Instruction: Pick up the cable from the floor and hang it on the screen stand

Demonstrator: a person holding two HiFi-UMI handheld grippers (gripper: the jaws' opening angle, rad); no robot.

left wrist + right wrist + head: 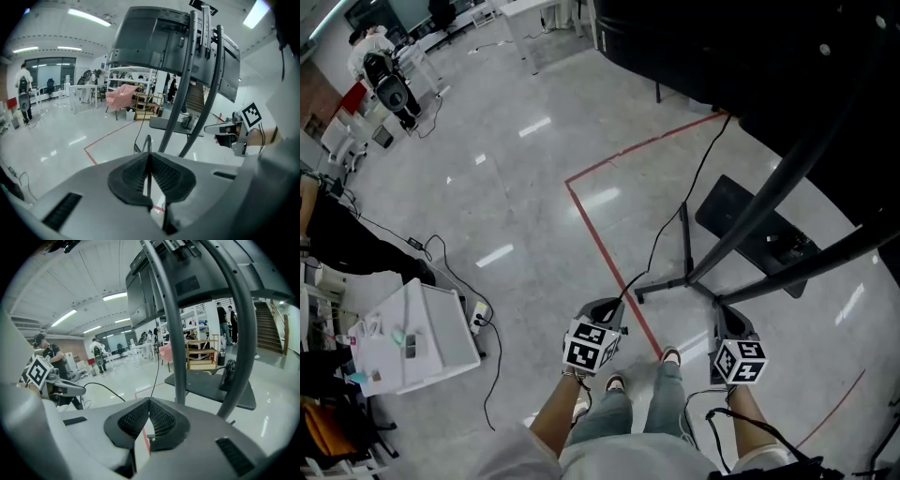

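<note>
The thin black cable (157, 363) is pinched in the nearly closed jaws of the left gripper (149, 157). From there it runs forward and up toward the grey tubular screen stand (173, 333), which is ahead and to that gripper's right. The right gripper (149, 401) (nearer the posts) looks closed and empty, though the cable passes close behind its tips.

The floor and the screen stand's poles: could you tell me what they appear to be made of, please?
The floor looks like polished concrete or a poured coating: grey, seamless, mirroring the ceiling lights. The stand's poles are probably painted metal tube: round, smooth, dark grey with a soft sheen.
</note>
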